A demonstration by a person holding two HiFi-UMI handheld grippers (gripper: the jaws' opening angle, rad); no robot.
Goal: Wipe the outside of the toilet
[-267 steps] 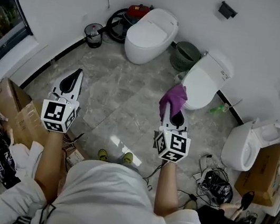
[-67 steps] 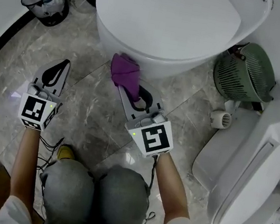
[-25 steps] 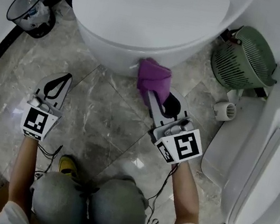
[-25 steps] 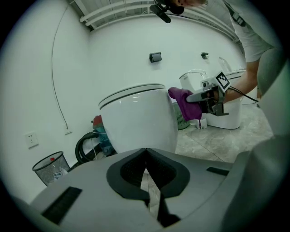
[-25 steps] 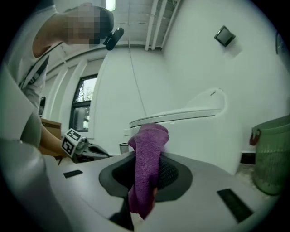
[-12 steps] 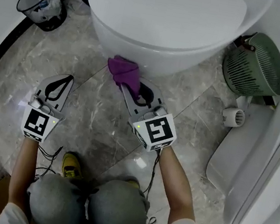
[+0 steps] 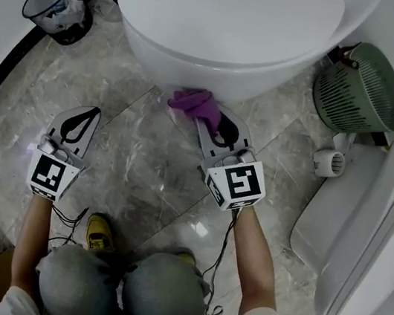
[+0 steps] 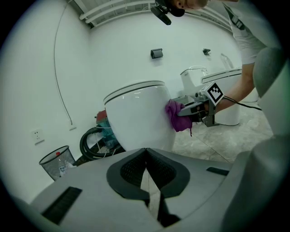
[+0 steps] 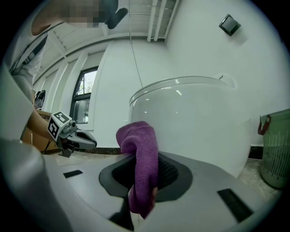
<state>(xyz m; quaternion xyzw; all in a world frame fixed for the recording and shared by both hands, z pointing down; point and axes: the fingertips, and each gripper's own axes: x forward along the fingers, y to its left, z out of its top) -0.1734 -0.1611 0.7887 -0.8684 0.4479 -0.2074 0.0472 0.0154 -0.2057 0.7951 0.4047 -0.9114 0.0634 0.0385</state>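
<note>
Vs 10.7 s back: I've taken rig from standing mid-room to crouched right at toilet point(image 7: 229, 15), which now fills top of head view. Purple cloth point(image 7: 194, 103) in right gripper point(image 7: 208, 121) no longer up in open air, now pressed on lower front of bowl. Sweep as I read it: cloth left of bowl front at 2.7 s, right at 1.0 s, back left at 0.5 s, now near centre, tucked under curve.
</note>
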